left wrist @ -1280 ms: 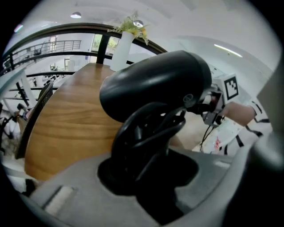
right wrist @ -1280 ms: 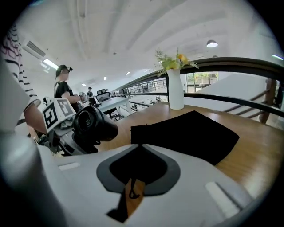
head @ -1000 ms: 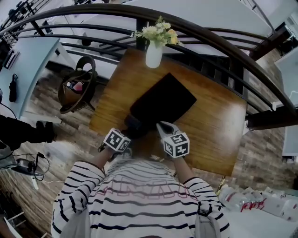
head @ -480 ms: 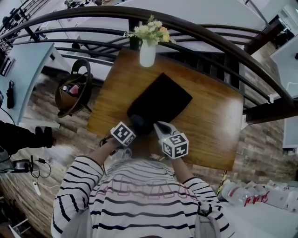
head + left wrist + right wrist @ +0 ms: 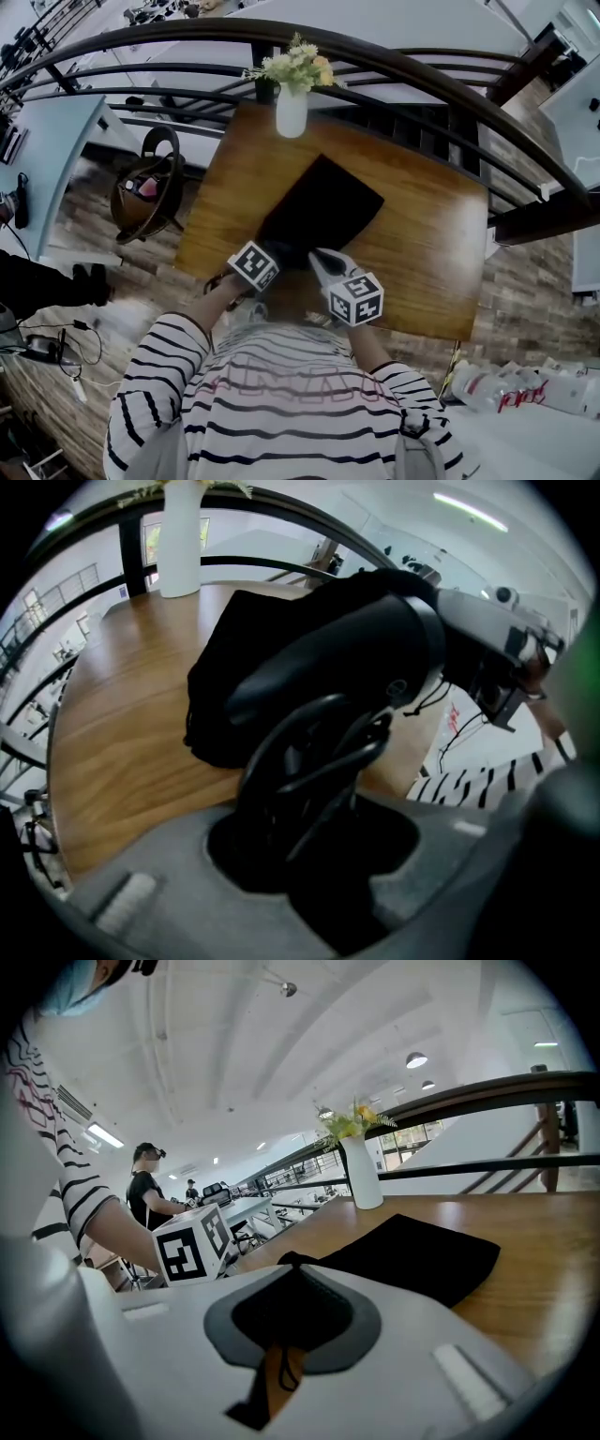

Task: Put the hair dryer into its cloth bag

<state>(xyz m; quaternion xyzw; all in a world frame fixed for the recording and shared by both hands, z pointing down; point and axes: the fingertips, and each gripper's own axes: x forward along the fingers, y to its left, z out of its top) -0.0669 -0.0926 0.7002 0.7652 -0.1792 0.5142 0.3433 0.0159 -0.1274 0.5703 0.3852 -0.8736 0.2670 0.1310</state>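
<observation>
A black cloth bag (image 5: 325, 208) lies flat in the middle of the wooden table (image 5: 427, 253). My left gripper (image 5: 270, 257) is shut on the black hair dryer (image 5: 349, 651). It grips the handle, which has the cord wound round it, and the dryer's head points at the bag (image 5: 234, 672). The dryer (image 5: 283, 253) sits at the bag's near end. My right gripper (image 5: 325, 265) is shut on the bag's near edge, and black cloth (image 5: 291, 1309) shows between its pads, lifted off the table. The rest of the bag (image 5: 412, 1258) stretches away behind.
A white vase with flowers (image 5: 291, 105) stands at the table's far edge, just beyond the bag. A dark curved railing (image 5: 422, 75) runs behind the table. A round wicker chair (image 5: 150, 187) stands on the floor to the left. A person in black (image 5: 150, 1199) stands far off.
My left gripper has moved the hair dryer a little towards the bag's near end and tilted. The right gripper has risen slightly with the bag's edge.
</observation>
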